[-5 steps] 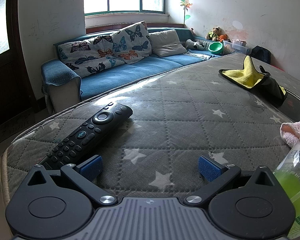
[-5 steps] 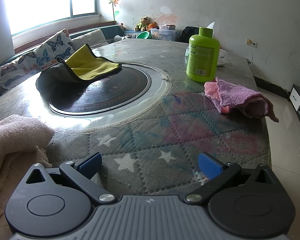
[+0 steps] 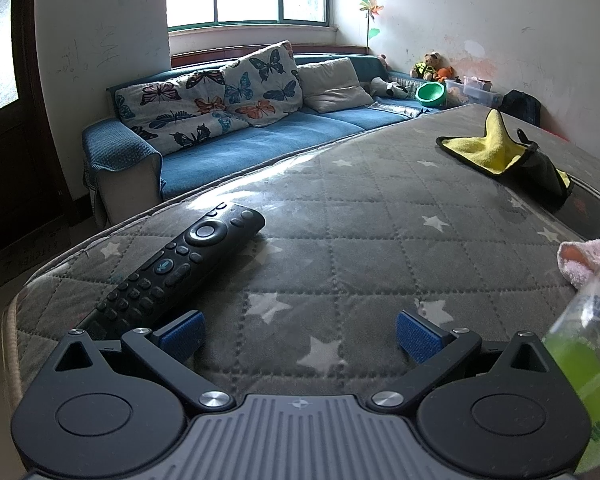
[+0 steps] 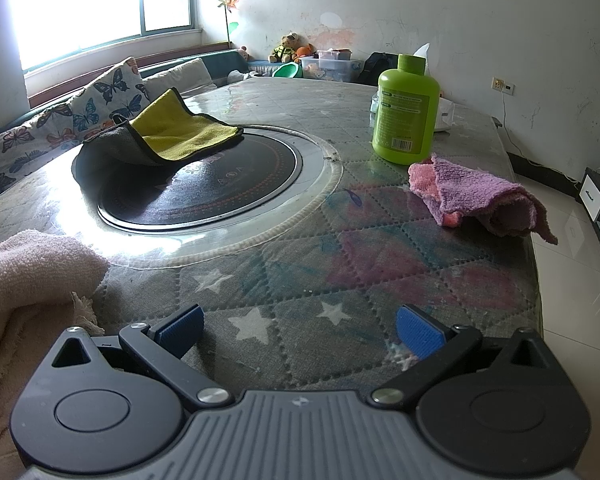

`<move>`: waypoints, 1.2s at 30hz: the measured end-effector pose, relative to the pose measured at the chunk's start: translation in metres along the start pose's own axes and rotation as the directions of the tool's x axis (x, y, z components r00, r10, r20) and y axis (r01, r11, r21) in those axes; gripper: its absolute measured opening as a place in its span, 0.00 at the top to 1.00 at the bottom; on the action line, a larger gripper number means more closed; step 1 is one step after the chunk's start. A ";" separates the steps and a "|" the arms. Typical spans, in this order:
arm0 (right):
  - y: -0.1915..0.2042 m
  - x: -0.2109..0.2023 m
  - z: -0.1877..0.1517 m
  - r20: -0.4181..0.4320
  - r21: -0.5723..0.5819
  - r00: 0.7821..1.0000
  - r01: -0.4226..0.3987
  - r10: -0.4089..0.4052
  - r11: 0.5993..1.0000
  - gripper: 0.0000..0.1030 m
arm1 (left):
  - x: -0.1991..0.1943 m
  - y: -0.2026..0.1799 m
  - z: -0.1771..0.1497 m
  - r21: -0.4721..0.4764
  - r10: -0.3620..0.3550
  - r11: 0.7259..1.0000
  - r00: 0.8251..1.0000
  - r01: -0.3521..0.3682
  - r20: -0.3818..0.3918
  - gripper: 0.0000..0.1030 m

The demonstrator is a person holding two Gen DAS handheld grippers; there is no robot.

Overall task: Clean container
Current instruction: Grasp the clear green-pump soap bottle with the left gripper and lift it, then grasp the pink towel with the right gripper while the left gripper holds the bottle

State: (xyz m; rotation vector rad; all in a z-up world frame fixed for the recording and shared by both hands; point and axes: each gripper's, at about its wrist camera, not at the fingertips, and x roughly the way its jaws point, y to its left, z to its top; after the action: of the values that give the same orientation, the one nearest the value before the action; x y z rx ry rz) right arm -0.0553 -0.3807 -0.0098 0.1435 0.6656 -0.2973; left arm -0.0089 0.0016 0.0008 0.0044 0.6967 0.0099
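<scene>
Quilted star-print table [image 4: 340,240], glossy round cooktop [image 4: 204,184] inset.
Left gripper [image 3: 300,336] and right gripper [image 4: 300,330] released, empty; fluffy pink cloth [image 4: 480,196] beside smooth green bottle [image 4: 406,110].

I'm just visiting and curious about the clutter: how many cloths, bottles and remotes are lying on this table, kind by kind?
Cloths: 3, the yellow-and-grey cloth, the pink-and-purple towel, the pale pink towel.
Bottles: 2, the green bottle, the clear bottle of green liquid.
Remotes: 1, the black remote control.
Total: 6.
</scene>
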 end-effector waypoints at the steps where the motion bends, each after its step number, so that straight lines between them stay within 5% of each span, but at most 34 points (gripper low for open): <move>1: 0.000 -0.001 0.000 0.000 -0.001 1.000 0.001 -0.001 1.000 0.00 | -0.001 0.000 -0.001 0.000 0.001 1.000 1.000 -0.001 -0.002 0.00; 5: 0.002 -0.010 -0.005 0.013 0.008 1.000 0.003 -0.003 1.000 0.00 | -0.011 0.000 -0.005 0.002 0.009 1.000 1.000 -0.009 -0.005 0.00; 14: -0.001 -0.044 -0.001 0.060 0.029 0.990 -0.128 0.126 0.991 0.00 | -0.061 -0.009 -0.031 0.082 0.002 0.997 1.000 -0.004 0.029 0.00; 18: 0.005 -0.066 0.012 0.108 0.043 0.970 -0.222 0.216 0.974 0.00 | -0.076 -0.014 -0.037 0.094 -0.029 0.995 1.000 0.028 0.009 0.00; 26: 0.044 -0.073 0.022 0.082 0.011 0.897 -0.437 0.434 0.900 0.00 | -0.102 -0.026 -0.029 0.094 -0.161 0.983 0.987 0.159 0.007 0.00; 36: 0.078 -0.056 0.015 -0.002 0.011 0.881 -0.474 0.474 0.881 0.00 | -0.113 -0.047 -0.019 0.139 -0.219 0.967 0.976 0.215 0.011 0.00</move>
State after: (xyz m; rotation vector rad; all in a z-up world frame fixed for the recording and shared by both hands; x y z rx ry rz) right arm -0.0634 -0.2981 0.0398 0.3118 0.6124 0.1739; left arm -0.1073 -0.0463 0.0582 0.0604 0.6671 -0.2483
